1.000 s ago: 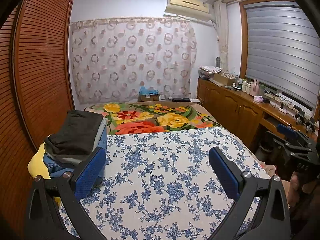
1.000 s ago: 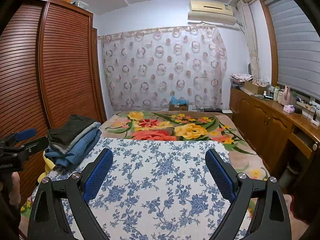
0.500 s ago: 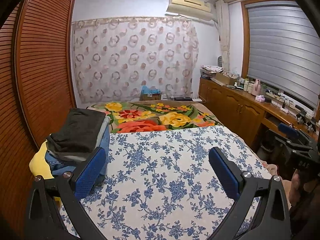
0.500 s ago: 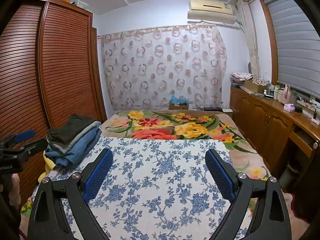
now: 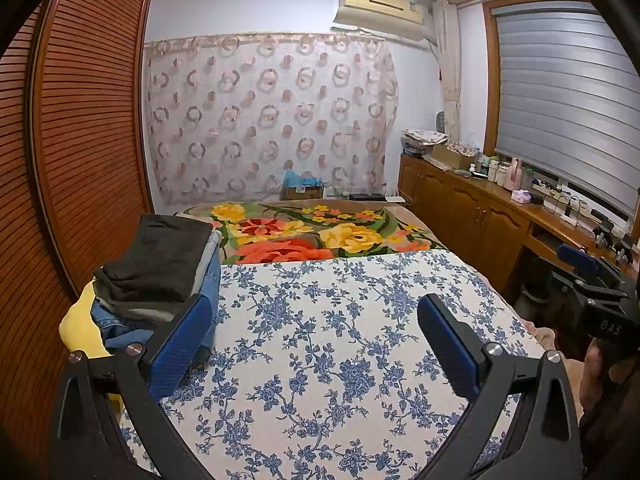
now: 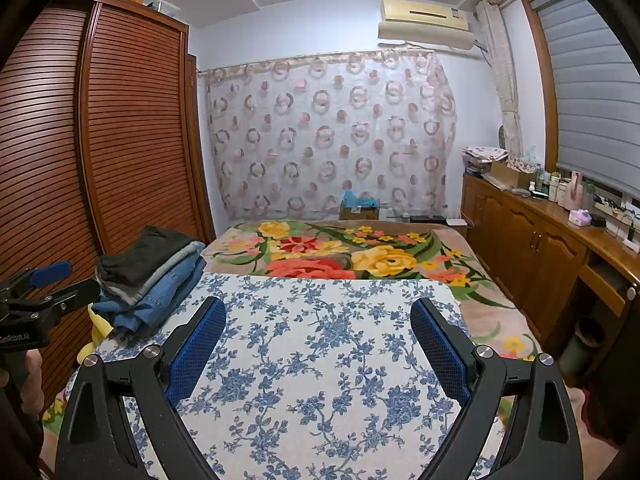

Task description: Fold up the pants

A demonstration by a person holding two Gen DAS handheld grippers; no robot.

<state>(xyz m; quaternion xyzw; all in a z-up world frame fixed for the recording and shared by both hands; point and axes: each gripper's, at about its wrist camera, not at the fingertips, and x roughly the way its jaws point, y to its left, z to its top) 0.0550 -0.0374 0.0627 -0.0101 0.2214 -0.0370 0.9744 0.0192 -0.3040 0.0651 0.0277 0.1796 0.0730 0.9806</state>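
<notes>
Left tool (image 5: 314,330): wide open, holding nothing, held above the blue-flowered sheet (image 5: 332,344).
Right tool (image 6: 318,338): also spread wide and empty, over the same sheet (image 6: 320,360).
Pants (image 5: 160,258): folded in a stack at the left edge of the bed (image 6: 492,320), beside the slatted wardrobe (image 6: 132,136) (dark pair on top, jeans (image 6: 160,296) under it).
Stack base: something yellow (image 5: 78,330) peeks out underneath.
Far half of bed: bright flowered blanket (image 5: 320,232).
</notes>
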